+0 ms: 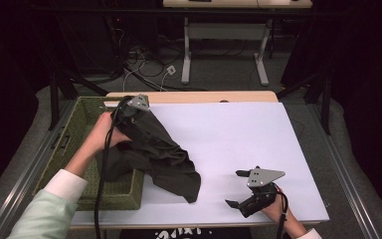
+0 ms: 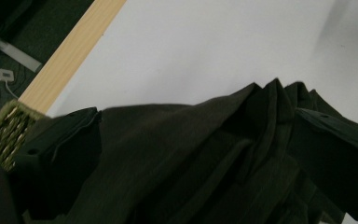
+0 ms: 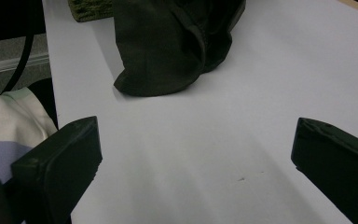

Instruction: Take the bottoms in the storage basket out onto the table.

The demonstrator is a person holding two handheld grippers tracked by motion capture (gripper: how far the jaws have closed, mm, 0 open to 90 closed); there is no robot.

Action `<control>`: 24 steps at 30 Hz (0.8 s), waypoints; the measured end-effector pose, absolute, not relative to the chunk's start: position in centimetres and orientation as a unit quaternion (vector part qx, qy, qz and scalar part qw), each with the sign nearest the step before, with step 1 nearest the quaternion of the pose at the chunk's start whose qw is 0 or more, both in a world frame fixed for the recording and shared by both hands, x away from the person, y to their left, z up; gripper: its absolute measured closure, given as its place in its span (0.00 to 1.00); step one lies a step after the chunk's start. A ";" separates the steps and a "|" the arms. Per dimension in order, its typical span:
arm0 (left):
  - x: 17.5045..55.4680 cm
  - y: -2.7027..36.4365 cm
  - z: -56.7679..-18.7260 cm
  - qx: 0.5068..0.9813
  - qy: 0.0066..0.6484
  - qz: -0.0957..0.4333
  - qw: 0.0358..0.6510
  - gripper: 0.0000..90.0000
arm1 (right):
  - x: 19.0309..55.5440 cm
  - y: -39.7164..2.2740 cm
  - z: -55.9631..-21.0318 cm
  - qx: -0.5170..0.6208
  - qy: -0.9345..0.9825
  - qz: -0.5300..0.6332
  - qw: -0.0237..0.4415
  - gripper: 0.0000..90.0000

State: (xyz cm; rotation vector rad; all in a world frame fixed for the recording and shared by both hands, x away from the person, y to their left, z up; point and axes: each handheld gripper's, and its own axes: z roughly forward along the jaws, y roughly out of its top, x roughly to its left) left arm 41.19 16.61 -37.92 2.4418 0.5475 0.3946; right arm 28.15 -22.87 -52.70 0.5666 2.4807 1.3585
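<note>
The left gripper (image 1: 129, 110) is up near the far left corner of the table (image 1: 238, 144), with its jaws pinching a dark cloth (image 1: 161, 159). The cloth hangs down, part in the green basket (image 1: 87, 117) at the left edge and part on the table. The job looks about half done. The right gripper (image 1: 242, 194) waits by the near edge, jaws wide apart, holding nothing.

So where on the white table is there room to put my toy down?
The white table top is bare from the dark cloth across to its far and right edges. Near the front, the right gripper rests with its jaws open. The left side is crowded: left gripper, cloth and wicker basket.
</note>
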 end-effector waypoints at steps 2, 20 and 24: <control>40.8 17.5 -38.1 0.918 0.212 0.150 0.301 0.00 | 28.1 -22.9 -52.7 0.195 0.853 0.467 0.129 0.02; 38.4 23.9 -41.2 0.903 0.265 0.154 0.302 0.00 | 28.2 -22.8 -52.8 0.198 0.854 0.464 0.130 0.02; 37.9 24.7 -42.0 0.904 0.274 0.148 0.293 0.00 | 28.2 -22.8 -52.7 0.198 0.853 0.465 0.130 0.02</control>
